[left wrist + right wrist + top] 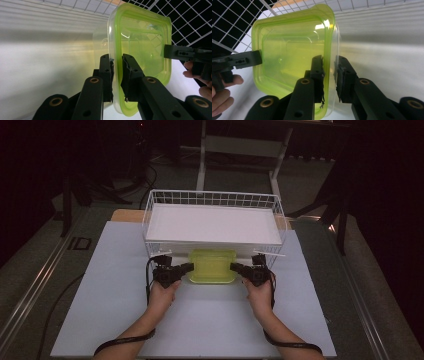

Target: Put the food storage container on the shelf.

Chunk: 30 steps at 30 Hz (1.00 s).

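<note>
A yellow-green translucent lidded container [212, 265] rests on the white table just in front of a wire basket. My left gripper [189, 266] grips its left rim and my right gripper [233, 266] grips its right rim. In the left gripper view the jaws [117, 62] are shut on the green lid edge of the container [142, 42], and the right gripper [180, 52] holds the far side. In the right gripper view the jaws [329, 65] straddle and pinch the rim of the container [292, 47], with the left gripper [239, 61] opposite.
A white wire basket [215, 197] stands right behind the container, with a flat white board [212, 224] lying across it. The white tabletop [210, 320] spreads toward the person. Dark floor, cables and table legs lie beyond.
</note>
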Tool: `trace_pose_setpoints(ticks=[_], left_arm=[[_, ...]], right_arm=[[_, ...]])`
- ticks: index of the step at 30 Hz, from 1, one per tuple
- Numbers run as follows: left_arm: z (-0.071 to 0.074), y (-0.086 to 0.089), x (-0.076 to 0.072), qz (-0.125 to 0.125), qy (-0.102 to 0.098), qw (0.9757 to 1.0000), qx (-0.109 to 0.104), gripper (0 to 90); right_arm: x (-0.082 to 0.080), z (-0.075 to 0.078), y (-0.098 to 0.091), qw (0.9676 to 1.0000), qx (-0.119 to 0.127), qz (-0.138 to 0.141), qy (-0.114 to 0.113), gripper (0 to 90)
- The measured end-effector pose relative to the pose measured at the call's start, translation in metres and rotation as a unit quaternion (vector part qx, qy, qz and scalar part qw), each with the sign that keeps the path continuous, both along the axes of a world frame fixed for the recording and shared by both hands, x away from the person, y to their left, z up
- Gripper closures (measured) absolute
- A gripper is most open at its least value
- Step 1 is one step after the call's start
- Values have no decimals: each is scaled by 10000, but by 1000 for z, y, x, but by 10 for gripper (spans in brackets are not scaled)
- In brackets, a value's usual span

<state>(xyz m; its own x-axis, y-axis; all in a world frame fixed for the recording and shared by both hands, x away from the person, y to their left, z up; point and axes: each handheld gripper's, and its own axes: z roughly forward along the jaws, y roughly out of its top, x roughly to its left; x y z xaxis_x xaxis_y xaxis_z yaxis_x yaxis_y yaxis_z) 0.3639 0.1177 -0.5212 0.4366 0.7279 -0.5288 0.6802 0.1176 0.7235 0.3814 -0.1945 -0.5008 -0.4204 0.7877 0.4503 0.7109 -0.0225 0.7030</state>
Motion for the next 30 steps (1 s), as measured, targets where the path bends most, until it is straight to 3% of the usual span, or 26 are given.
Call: trace_pose_setpoints(ticks=[4, 6, 10, 14, 16, 19, 22, 23, 25, 28, 30], left_arm=[[0, -5, 0, 118, -224, 9991, 343, 752], [-2, -6, 1, 133, -257, 9990, 340, 717], [-3, -8, 4, 188, -324, 9985, 406, 670], [-6, -9, 7, 260, -356, 9983, 376, 632], [-6, -9, 9, 254, -304, 9986, 338, 622], [-5, -9, 10, 204, -364, 9983, 415, 589], [2, -8, 7, 205, -531, 9978, 342, 528], [4, -8, 7, 223, -547, 9979, 273, 511], [8, -5, 8, 155, -652, 9973, 305, 452], [11, -5, 3, 139, -661, 9976, 174, 350], [13, -3, -1, 34, -742, 9971, 149, 335]], right_arm=[[0, 0, 3, 9997, -219, -53, -127, 749], [2, -1, 4, 9988, -408, -91, -241, 728], [6, -3, 3, 9992, -320, -135, -185, 719], [9, -5, 5, 9992, -326, -145, -188, 671], [9, -5, 6, 9985, -419, -247, -251, 687], [9, -4, 7, 9983, -470, -255, -230, 683], [8, -3, 7, 9983, -482, -236, -239, 657], [8, -4, 6, 9975, -531, -166, -440, 652], [5, -1, 7, 9976, -534, -171, -416, 629], [1, 2, 6, 9965, -549, -133, -613, 611], [-1, 4, 5, 9968, -531, -141, -576, 611]])
